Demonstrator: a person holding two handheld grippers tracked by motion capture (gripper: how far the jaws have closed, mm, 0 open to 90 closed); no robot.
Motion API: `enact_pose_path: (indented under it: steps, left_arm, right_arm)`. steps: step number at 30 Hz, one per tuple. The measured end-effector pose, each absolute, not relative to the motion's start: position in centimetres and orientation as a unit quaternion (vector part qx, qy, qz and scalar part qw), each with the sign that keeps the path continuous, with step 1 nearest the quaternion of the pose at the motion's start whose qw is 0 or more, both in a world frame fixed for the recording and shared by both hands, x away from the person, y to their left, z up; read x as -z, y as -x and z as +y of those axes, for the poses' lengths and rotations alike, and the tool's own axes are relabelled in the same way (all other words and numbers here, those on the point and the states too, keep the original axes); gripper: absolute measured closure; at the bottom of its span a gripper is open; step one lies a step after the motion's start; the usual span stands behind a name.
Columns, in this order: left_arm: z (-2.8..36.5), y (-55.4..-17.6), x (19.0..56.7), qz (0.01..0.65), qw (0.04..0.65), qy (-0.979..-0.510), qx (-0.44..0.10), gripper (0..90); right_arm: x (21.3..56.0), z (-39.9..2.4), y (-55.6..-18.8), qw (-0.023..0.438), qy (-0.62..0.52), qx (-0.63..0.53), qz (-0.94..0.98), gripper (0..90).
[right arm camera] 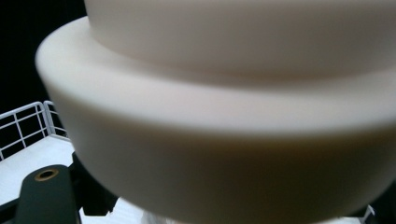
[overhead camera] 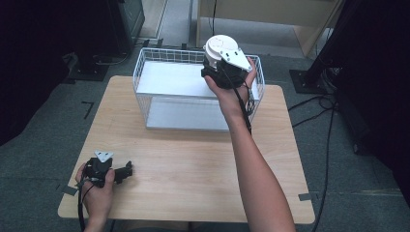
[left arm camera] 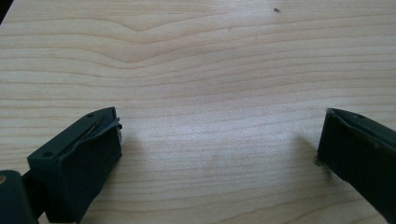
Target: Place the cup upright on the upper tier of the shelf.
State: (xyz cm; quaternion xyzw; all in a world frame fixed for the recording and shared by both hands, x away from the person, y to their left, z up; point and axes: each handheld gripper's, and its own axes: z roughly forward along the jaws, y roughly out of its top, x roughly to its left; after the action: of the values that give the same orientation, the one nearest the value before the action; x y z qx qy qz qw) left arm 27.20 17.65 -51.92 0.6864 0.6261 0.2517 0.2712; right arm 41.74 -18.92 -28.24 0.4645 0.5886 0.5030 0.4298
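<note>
The right claw (overhead camera: 218, 65) is clamped on a white container (overhead camera: 220, 48), held above the wire basket (overhead camera: 145, 72); the left claw (overhead camera: 126, 170) rests open on the desk (overhead camera: 193, 159).

The surface (overhead camera: 193, 164) under my hands looks like pale wood, smooth and matt, with wavy grain running across the left gripper view. At upper centre of the high view I see a basket (overhead camera: 145, 77) of thin white coated wire, with a flat white matt sheet as its floor. The round tub (right arm camera: 224, 130) close to my right camera looks like cream plastic, smooth with a soft satin sheen. My left claw (left arm camera: 219, 154) has black matt pads (left arm camera: 88, 163), slightly rough. The floor (overhead camera: 338, 159) at lower right looks like grey carpet.
</note>
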Motion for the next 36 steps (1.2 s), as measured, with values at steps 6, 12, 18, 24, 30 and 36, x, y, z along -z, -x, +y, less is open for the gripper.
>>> enact_pose_path:
  steps: [6, 12, 18, 24, 30, 36]
  left_arm:
    - [17.7, -27.2, 51.9, 0.626, 0.271, -0.687, -0.251, 0.0]
    - [17.7, -27.2, 51.9, 0.626, 0.271, -0.687, -0.251, 0.0]
    - [17.7, -27.2, 51.9, 0.626, 0.271, -0.686, -0.252, 0.0]
    - [17.7, -27.2, 51.9, 0.626, 0.271, -0.687, -0.251, 0.0]
    - [17.7, -27.2, 51.9, 0.627, 0.271, -0.686, -0.251, 0.0]
    - [17.7, -27.3, 51.9, 0.627, 0.270, -0.686, -0.251, 0.0]
  right_arm:
    - [28.8, -18.5, -43.1, 0.426, -0.463, -0.513, 0.584, 16.6]
    - [29.6, -18.6, -44.4, 0.414, -0.455, -0.546, 0.569, 16.6]
    - [30.2, -17.8, -45.5, 0.428, -0.447, -0.556, 0.554, 16.6]
    - [30.1, -17.2, -46.7, 0.428, -0.455, -0.546, 0.558, 16.4]
    - [30.2, -17.3, -47.6, 0.396, -0.470, -0.509, 0.603, 0.9]
    - [30.8, -17.5, -47.1, 0.383, -0.466, -0.524, 0.601, 0.0]
